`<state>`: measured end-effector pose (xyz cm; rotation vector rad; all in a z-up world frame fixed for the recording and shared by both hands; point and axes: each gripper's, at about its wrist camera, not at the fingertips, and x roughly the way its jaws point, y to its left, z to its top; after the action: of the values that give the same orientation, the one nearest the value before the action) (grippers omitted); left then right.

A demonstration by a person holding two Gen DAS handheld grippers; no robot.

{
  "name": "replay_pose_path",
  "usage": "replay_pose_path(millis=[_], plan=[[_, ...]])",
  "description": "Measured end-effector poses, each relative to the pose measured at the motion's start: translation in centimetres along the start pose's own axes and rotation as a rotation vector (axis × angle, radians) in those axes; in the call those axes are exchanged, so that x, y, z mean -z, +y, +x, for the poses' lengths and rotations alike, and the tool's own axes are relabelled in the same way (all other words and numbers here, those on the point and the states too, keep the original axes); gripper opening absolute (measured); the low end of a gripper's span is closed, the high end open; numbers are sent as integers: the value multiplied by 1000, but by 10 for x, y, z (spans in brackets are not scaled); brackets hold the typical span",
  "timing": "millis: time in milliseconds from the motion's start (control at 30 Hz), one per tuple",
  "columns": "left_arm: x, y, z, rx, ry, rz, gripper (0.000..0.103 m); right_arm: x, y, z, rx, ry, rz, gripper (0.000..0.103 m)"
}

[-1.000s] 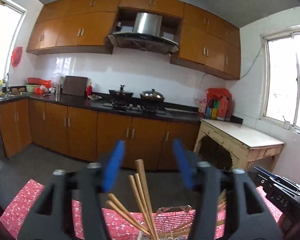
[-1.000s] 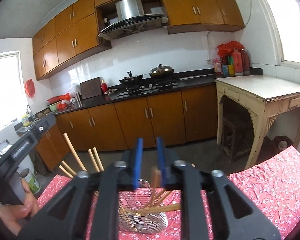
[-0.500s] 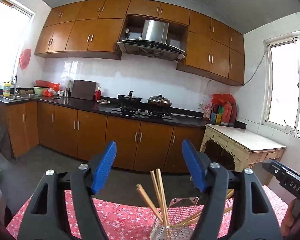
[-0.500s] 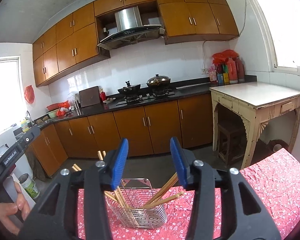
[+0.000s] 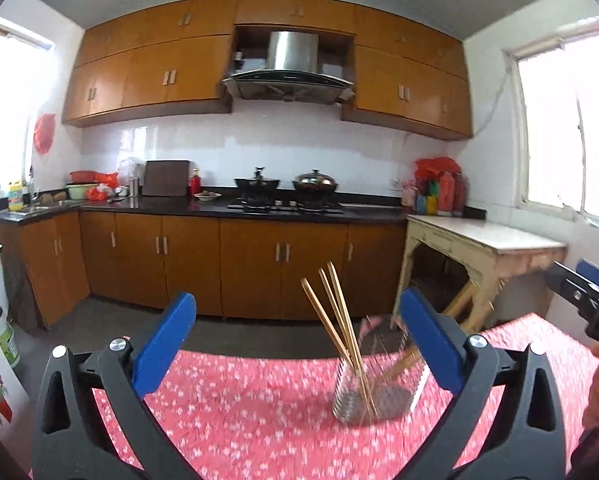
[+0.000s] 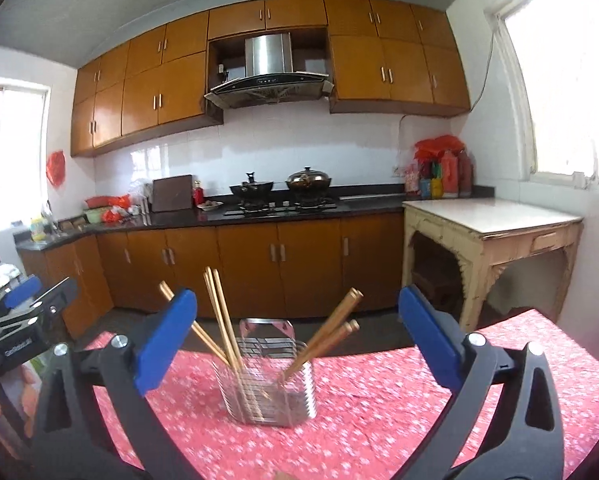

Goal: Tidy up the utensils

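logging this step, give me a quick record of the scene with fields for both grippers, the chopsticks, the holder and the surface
left gripper: open, jaws just opened wide, nothing between the pads
right gripper: open, jaws just opened wide, nothing gripped
chopsticks: standing tilted in the holder, fanned to both sides
holder: wire mesh basket, upright
surface: red floral tablecloth under the holder

A red floral tablecloth (image 6: 379,412) covers the near table. Across the floor, brown base cabinets (image 5: 251,268) carry a black countertop (image 5: 203,210) with a gas hob (image 6: 281,208), a black wok (image 6: 251,189) and a lidded steel pot (image 6: 308,178). A steel range hood (image 6: 268,76) hangs between the wall cabinets (image 5: 147,76). A worn cream side table (image 6: 495,232) stands at the right, with red bottles (image 6: 447,178) behind it.
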<state>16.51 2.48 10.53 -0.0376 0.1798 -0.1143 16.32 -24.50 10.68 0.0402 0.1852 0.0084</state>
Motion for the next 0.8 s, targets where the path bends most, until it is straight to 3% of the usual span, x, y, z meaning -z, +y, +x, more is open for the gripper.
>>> replay_pose_path(millis=[333,600,800], plan=[[69,-1,-49,17,14,2,101,78,10,-41,-14,40,16,99],[92,-2,-73,-37,-8,-5,101,103,16,-62,-9,24,-14,99],[109,-5,-75,-44,27,-1,101,115,16,-72,-1,19,-29,99]])
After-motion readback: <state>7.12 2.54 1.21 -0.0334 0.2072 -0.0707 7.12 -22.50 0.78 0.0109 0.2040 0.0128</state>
